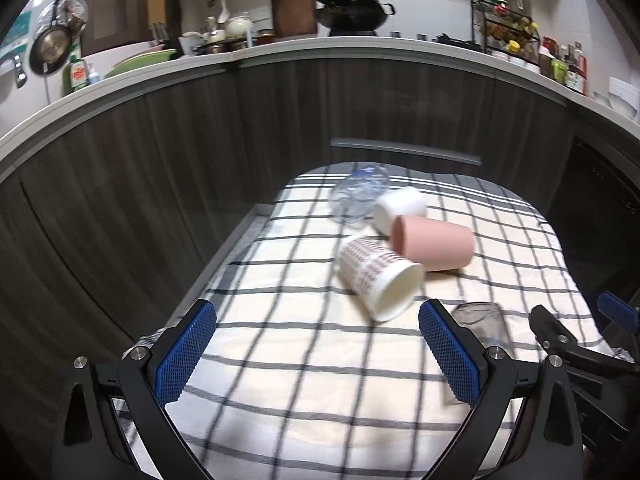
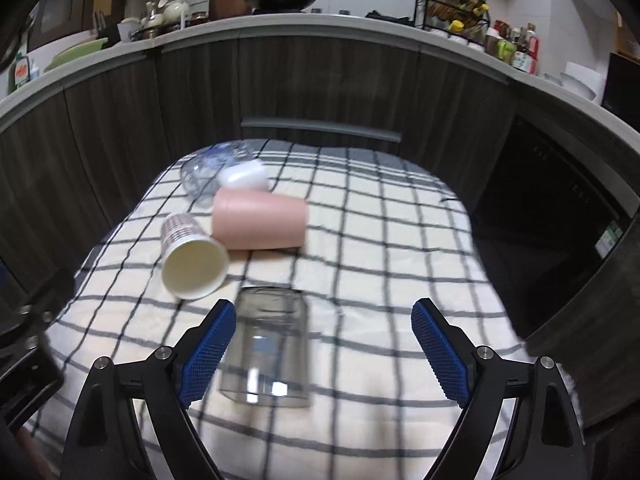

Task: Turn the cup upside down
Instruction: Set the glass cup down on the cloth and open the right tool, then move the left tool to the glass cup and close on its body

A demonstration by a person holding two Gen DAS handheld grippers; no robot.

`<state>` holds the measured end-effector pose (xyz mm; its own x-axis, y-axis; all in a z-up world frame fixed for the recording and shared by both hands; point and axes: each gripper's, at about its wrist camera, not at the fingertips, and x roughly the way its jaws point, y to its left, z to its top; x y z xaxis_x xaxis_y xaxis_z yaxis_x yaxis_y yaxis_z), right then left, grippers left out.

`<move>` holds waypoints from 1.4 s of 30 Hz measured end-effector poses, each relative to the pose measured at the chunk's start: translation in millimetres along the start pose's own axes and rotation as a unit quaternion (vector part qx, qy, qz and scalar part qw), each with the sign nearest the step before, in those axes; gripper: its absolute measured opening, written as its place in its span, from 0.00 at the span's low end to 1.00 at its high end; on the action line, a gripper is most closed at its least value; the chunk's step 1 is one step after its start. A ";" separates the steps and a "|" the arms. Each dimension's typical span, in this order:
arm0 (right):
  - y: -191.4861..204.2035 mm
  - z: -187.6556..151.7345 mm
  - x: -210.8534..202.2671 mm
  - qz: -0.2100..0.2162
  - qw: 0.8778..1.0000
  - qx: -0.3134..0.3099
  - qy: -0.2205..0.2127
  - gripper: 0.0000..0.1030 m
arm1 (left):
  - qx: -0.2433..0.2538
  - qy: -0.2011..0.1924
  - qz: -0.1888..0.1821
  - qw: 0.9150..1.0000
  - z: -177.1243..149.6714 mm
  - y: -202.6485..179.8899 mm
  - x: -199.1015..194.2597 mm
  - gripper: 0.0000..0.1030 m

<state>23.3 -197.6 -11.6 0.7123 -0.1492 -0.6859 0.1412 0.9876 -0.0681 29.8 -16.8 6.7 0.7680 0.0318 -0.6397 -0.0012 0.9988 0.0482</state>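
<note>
Smoky-grey clear glass cup lies on the checked cloth of the bench, inside your right tool, whose jaws are spread wide and released, grasping nothing. Centre it, clench around mid-body, then lift before rotating. Left tool likewise spread, idle.

Surface: covered by checked cloth. Lying on it, all on their sides: patterned paper cup, pink cup, white cup, clear cup, smoky glass cup.
</note>
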 end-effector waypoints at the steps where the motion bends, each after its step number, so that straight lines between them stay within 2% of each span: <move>1: -5.2 0.6 -2.4 -0.002 1.000 0.002 -0.001 0.87 | 0.003 0.000 -0.005 1.000 1.7 -6.0 -0.4 1.00; 8: -54.2 5.0 -16.2 -0.026 0.999 0.019 -0.006 0.89 | 0.031 0.019 -0.041 0.999 13.4 -56.5 7.0 1.00; 11: -73.7 9.1 -12.5 -0.036 0.999 0.023 0.004 0.89 | 0.050 0.055 -0.048 0.996 17.7 -79.4 20.1 1.00; 16: -97.7 16.4 -1.4 -0.044 0.998 0.036 0.025 0.89 | 0.071 0.127 -0.061 0.988 25.7 -111.3 46.2 1.00; 20: -115.1 27.0 13.3 -0.043 0.997 0.048 0.043 0.89 | 0.099 0.204 -0.060 0.972 30.1 -132.7 74.7 1.00; 25: -131.9 33.2 41.0 -0.031 0.993 0.078 0.078 0.89 | 0.132 0.277 -0.055 0.950 27.5 -153.2 102.9 1.00; 26: -133.6 33.5 44.8 -0.029 0.993 0.081 0.082 0.89 | 0.138 0.293 -0.054 0.945 26.3 -156.4 109.2 1.00; 29: -138.1 35.0 62.7 -0.017 0.990 0.090 0.104 0.89 | 0.156 0.360 -0.057 0.918 19.7 -168.9 132.6 1.00; 33: -138.4 38.1 80.6 0.009 0.988 0.093 0.123 0.89 | 0.156 0.419 -0.043 0.893 12.9 -176.2 157.0 1.00; 39: -141.8 39.4 96.7 0.030 0.985 0.108 0.133 0.89 | 0.156 0.468 -0.037 0.869 2.4 -183.7 178.9 0.99; 40: -142.7 38.5 99.9 0.034 0.984 0.114 0.137 0.89 | 0.156 0.471 -0.036 0.867 0.9 -184.4 180.4 0.98; 42: -145.7 36.9 106.6 0.040 0.981 0.123 0.144 0.89 | 0.163 0.480 -0.033 0.861 -4.6 -186.4 183.4 0.92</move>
<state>103.9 -359.2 -48.1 0.5097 -0.0165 -0.8602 0.2786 0.9491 0.1469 167.9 -197.0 -123.1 -0.1244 0.1469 -0.9813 0.3223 0.9413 0.1000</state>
